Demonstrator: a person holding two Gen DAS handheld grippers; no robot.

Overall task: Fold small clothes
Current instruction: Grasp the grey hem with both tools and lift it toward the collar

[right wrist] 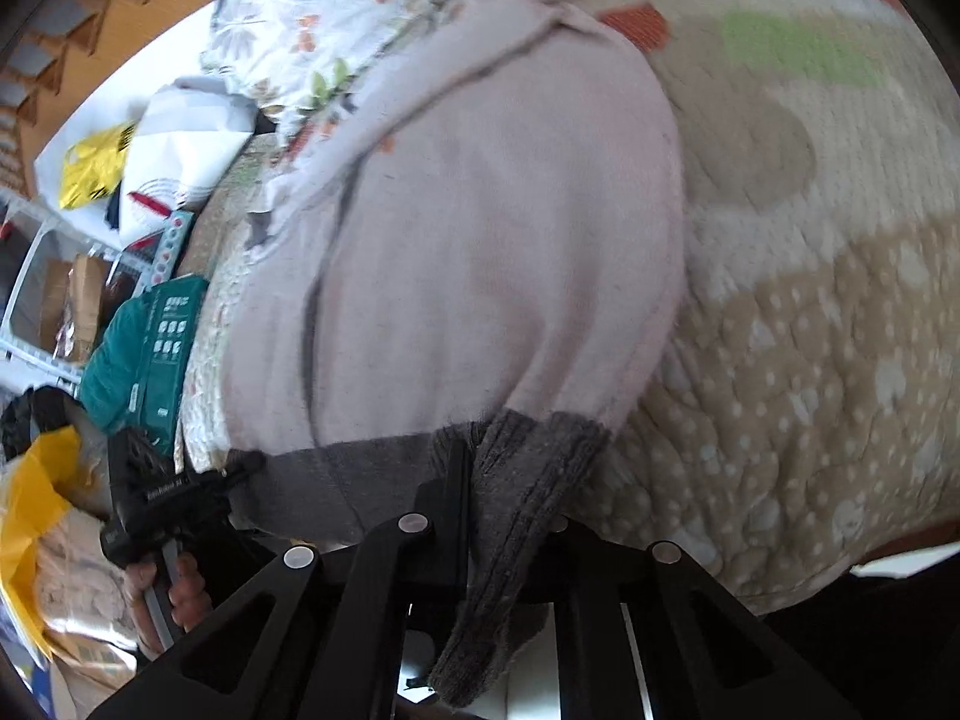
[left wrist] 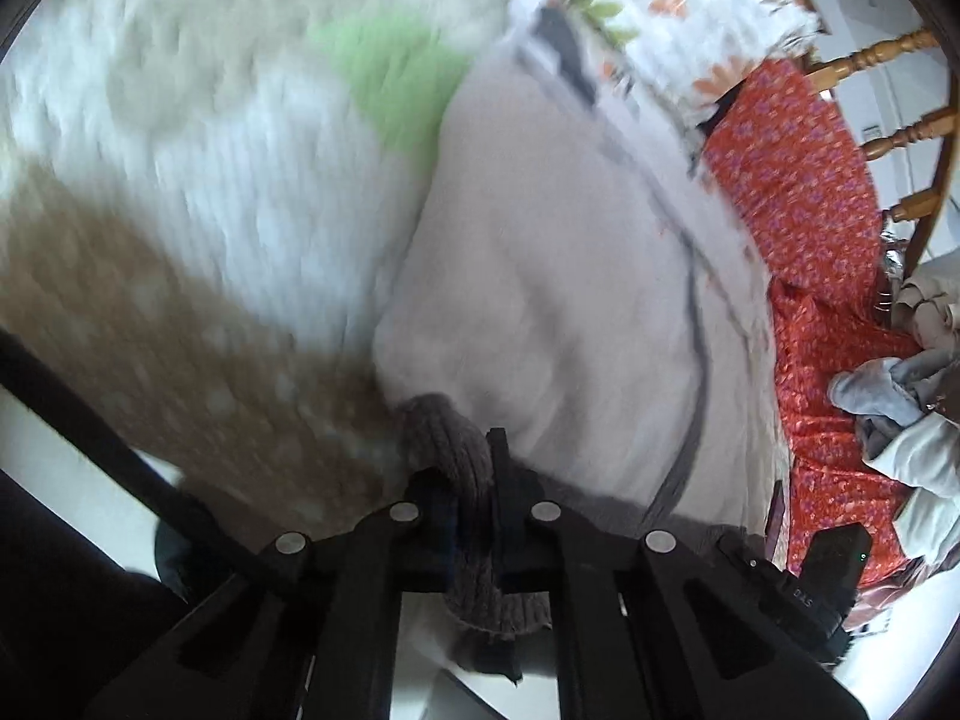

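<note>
A small pale pink sweater (left wrist: pixel 540 252) with a grey ribbed hem (left wrist: pixel 447 438) lies spread on a quilted blanket. In the left wrist view my left gripper (left wrist: pixel 477 480) is shut on one corner of that hem, and the grey rib bunches between the black fingers. The right wrist view shows the same sweater (right wrist: pixel 480 210); my right gripper (right wrist: pixel 498 480) is shut on the other end of the hem (right wrist: pixel 528 468), which hangs down past the fingers. At the left of that view a hand holds the left gripper (right wrist: pixel 249 465) at the hem's far corner.
Under the sweater is a quilted blanket (right wrist: pixel 810 360) with beige dotted, green and orange patches. A floral pillow (right wrist: pixel 312 18) lies beyond it. To one side are a red patterned cloth (left wrist: pixel 810 210), a wooden chair (left wrist: pixel 888 54) and a pile of clothes (left wrist: pixel 900 420). A teal box (right wrist: pixel 162 348) and bags crowd the other side.
</note>
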